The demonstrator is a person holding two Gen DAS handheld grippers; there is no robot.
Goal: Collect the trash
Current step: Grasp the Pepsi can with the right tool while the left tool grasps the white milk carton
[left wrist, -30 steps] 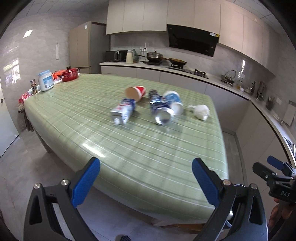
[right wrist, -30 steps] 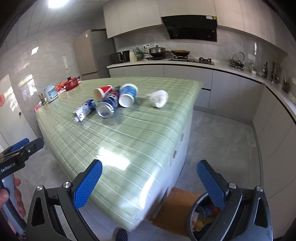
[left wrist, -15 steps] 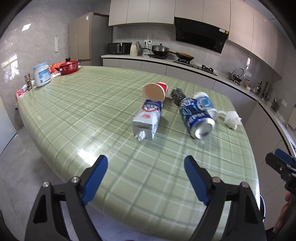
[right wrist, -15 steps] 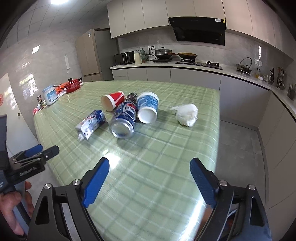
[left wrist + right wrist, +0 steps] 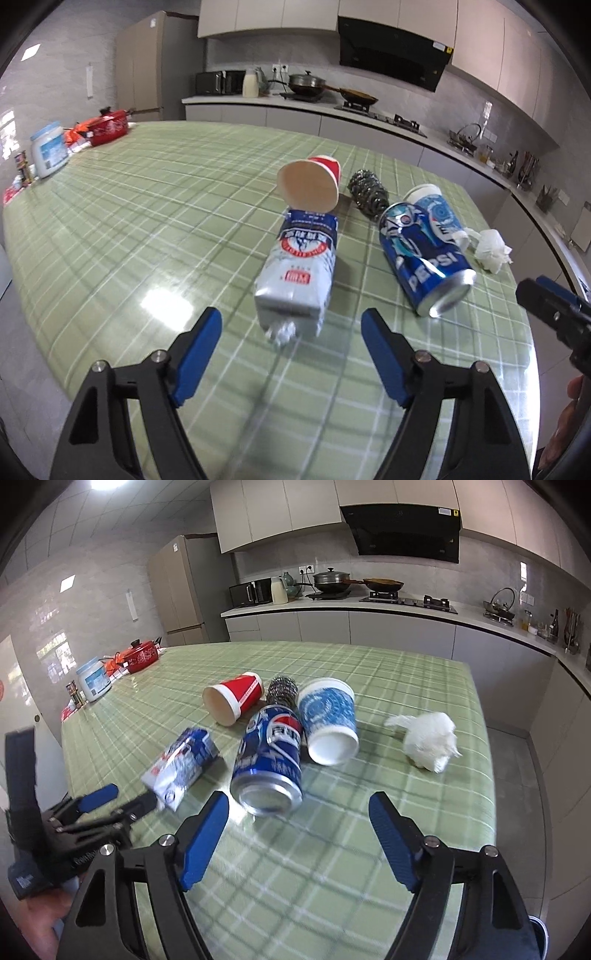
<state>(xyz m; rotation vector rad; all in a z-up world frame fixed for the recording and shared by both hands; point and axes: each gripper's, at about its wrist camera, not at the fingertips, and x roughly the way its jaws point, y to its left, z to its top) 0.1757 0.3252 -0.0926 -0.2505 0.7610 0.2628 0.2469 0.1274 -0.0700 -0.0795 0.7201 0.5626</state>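
Closing in on the litter, you have both sets of tongs aimed at the pile on the green checked surface [image 5: 155,206]. Your left tongs [image 5: 291,332] have just been narrowing yet stand apart with nothing between them, lined up on the crushed white-and-blue carton [image 5: 299,273] just ahead of the tips. Your right tongs [image 5: 299,812] have likewise been narrowing, are still apart and empty, and face the blue soda can [image 5: 269,757] lying on its side with its open end toward you.

Beyond lie a red paper cup [image 5: 236,698], a blue paper cup [image 5: 328,720] touching the can, a steel scourer [image 5: 282,690] and a crumpled tissue [image 5: 432,742] off to the right.

By my reading, this is the reach before the first pickup. Next, slide each pair around its target, square to the body, and squeeze gently; the can may roll.
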